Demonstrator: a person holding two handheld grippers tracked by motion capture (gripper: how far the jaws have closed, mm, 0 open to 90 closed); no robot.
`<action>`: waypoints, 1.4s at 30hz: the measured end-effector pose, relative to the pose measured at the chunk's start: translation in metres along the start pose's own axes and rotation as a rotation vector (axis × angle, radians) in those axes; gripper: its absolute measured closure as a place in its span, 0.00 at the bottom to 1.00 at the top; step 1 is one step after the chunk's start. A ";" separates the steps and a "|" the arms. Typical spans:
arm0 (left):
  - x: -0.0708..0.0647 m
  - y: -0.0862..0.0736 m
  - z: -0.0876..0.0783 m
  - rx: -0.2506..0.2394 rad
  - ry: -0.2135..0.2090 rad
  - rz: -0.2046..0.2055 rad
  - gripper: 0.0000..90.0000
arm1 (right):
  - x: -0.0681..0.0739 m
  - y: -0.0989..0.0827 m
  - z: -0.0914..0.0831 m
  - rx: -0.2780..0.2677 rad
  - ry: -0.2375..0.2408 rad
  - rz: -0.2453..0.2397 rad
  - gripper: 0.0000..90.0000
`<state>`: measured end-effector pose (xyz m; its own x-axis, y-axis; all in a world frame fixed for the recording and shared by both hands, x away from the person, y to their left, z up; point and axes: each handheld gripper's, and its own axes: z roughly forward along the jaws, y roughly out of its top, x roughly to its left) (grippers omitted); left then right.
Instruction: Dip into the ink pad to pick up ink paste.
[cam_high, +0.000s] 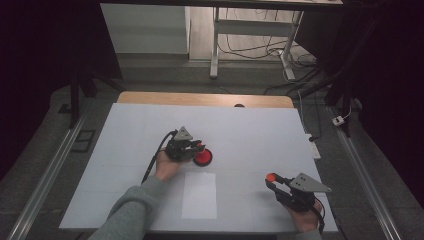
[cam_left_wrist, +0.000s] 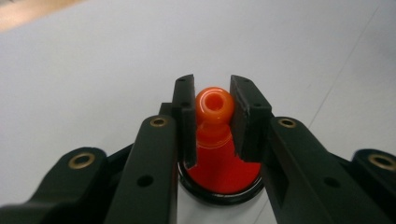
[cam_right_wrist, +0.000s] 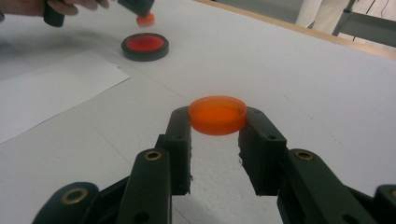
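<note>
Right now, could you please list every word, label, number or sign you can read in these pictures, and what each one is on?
None can be read.
White paper sheet: blank.
Red dish: no marking.
Orange cap in the right tool: no marking.
Orange knob in the left tool: no marking.

A white sheet of paper (cam_high: 199, 195) lies on the white table (cam_high: 260, 130).

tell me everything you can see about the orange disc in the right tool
The orange disc is a small, round, flat piece of glossy, translucent-looking plastic with a raised rim and a shallow sunken top. It lies level, pinched by its edge between the tips of the right tool, which holds it above the white table, apart from the black-rimmed red dish.
</note>
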<state>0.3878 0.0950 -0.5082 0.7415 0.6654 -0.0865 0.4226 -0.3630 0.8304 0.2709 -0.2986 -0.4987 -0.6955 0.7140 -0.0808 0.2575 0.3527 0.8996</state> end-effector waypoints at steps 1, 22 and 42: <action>0.000 0.002 -0.003 -0.014 -0.002 -0.001 0.81 | 0.000 0.000 0.000 0.000 0.001 0.001 0.72; 0.001 0.013 -0.030 -0.057 -0.065 -0.003 0.80 | -0.001 -0.001 0.001 0.002 0.007 0.005 0.71; -0.002 0.014 -0.041 -0.047 -0.104 -0.006 0.80 | -0.001 -0.001 0.001 0.001 0.007 0.005 0.71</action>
<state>0.3711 0.1149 -0.4737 0.7900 0.5954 -0.1461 0.4040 -0.3265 0.8545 0.2718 -0.2989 -0.4998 -0.6990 0.7114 -0.0728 0.2621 0.3496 0.8995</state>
